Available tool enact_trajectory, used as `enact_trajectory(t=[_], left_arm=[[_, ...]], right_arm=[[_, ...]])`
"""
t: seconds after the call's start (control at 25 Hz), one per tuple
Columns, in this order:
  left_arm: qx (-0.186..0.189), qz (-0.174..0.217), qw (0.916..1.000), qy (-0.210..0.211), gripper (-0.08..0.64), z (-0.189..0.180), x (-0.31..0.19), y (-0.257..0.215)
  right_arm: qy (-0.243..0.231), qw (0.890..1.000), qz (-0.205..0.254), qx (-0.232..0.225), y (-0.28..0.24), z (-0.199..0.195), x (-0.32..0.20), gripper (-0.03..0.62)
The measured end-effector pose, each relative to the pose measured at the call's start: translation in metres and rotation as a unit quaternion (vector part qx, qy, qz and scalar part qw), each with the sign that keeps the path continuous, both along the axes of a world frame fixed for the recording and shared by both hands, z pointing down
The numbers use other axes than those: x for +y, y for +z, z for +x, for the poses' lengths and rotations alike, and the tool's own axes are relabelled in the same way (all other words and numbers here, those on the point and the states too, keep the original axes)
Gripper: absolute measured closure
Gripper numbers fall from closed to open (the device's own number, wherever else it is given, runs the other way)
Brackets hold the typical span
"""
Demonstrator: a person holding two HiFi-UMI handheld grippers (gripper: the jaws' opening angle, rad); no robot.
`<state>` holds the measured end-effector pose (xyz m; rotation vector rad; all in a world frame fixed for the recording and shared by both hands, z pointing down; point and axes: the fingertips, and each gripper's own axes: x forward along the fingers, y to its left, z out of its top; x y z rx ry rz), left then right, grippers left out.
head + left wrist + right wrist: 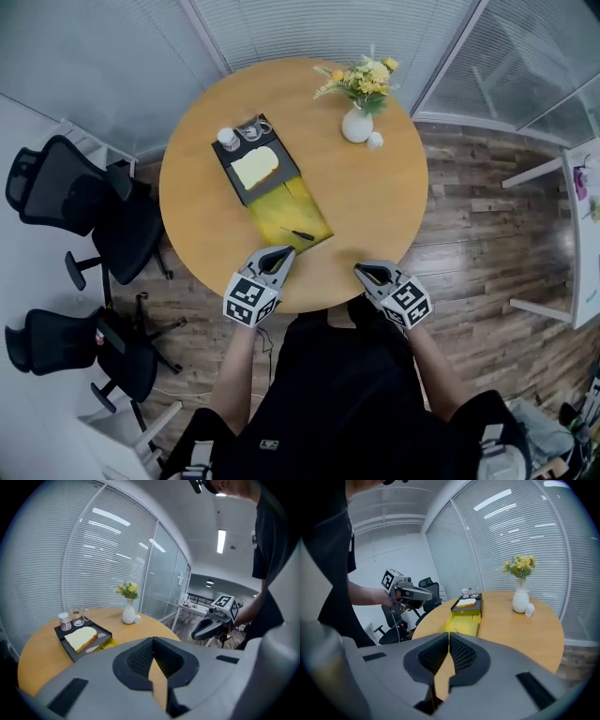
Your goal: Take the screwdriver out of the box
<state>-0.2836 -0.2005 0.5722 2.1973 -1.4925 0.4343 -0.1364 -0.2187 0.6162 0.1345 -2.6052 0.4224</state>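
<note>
A small dark screwdriver lies in the open yellow box on the round wooden table. The box also shows in the right gripper view, and only its edge shows in the left gripper view. My left gripper hovers at the table's near edge, just short of the box's near corner, jaws shut and empty. My right gripper is at the near edge to the right of the box, also shut with nothing in it.
Behind the box sits a black tray with a slice of bread, a jar and a glass. A white vase of flowers stands at the far right. Two black office chairs are left of the table.
</note>
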Motion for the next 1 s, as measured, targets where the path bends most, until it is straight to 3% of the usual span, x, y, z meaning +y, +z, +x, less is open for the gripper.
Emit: enact_trajectory(t=[0.36,0.52,0.68,1.0], left_arm=[[-0.038,-0.039,0.9935,0.099,0.554,-0.017,-0.019,0.053],[-0.085,-0.051,0.9807,0.168,0.554,-0.011,-0.026,0.076],[-0.095,-0.051,0.9699,0.218,0.552,-0.004,-0.030,0.088],[-0.147,-0.058,0.9398,0.303,0.552,0.001,-0.035,0.111]], right_arm=[[0.079,0.997,-0.003,0.020,0.008,-0.002,0.024,0.584],[0.111,0.993,-0.005,0.026,0.012,0.002,0.034,0.584],[0.137,0.990,-0.006,0.029,0.015,0.003,0.041,0.584],[0.169,0.985,-0.008,0.031,0.017,0.001,0.051,0.584]])
